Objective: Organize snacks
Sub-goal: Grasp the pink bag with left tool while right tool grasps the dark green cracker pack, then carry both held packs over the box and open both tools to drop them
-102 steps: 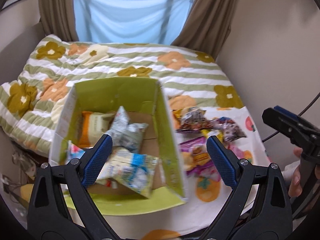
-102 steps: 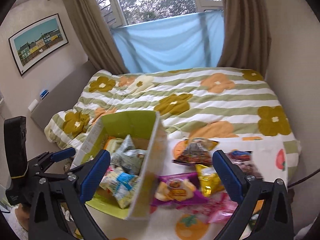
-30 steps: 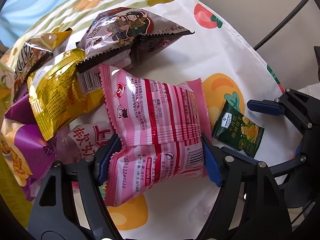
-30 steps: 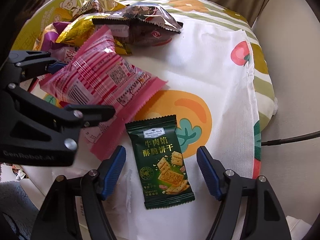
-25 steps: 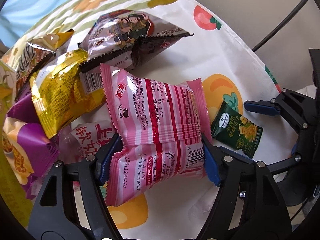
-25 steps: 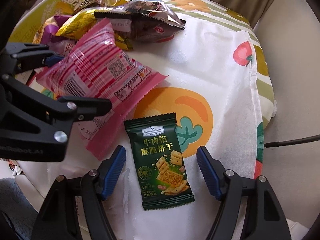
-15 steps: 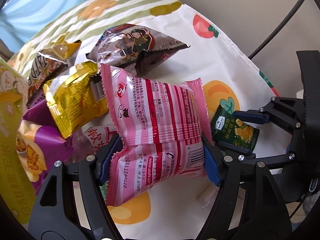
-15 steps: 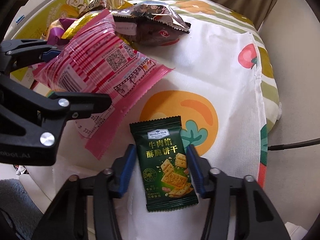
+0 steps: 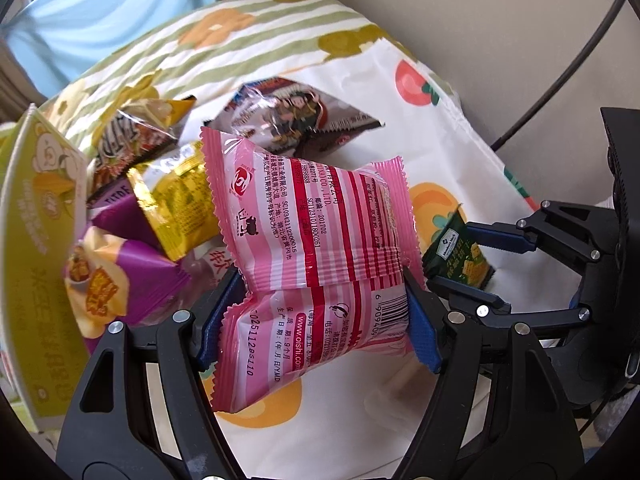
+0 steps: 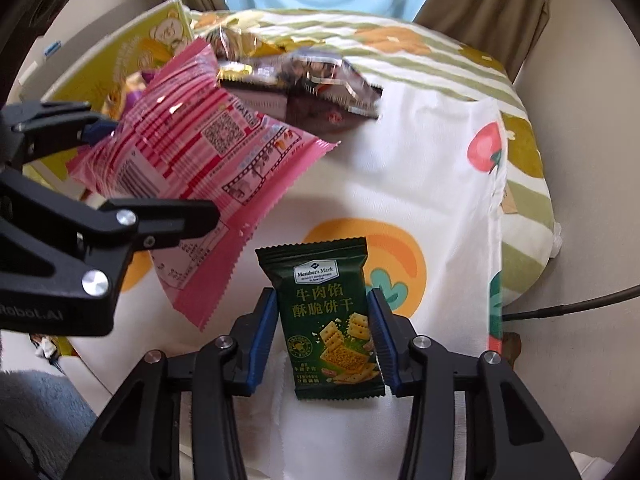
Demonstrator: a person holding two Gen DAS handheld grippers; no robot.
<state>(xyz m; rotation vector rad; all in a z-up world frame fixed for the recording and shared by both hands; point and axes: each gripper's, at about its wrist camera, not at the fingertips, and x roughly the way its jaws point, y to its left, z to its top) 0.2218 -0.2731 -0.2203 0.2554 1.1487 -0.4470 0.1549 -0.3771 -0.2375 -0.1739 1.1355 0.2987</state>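
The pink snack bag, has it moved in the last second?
Yes. The pink snack bag, clamped in the left gripper, has lifted off the fruit-print cloth, toward the yellow box.

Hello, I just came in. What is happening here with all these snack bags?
A person is sorting snacks on a bed with a gripper in each hand. The left gripper is shut on a pink snack bag, held above the fruit-print cloth. The right gripper is shut on a small green cracker packet. More bags lie in a pile beside the yellow-green box, where the snacks seem meant to go.
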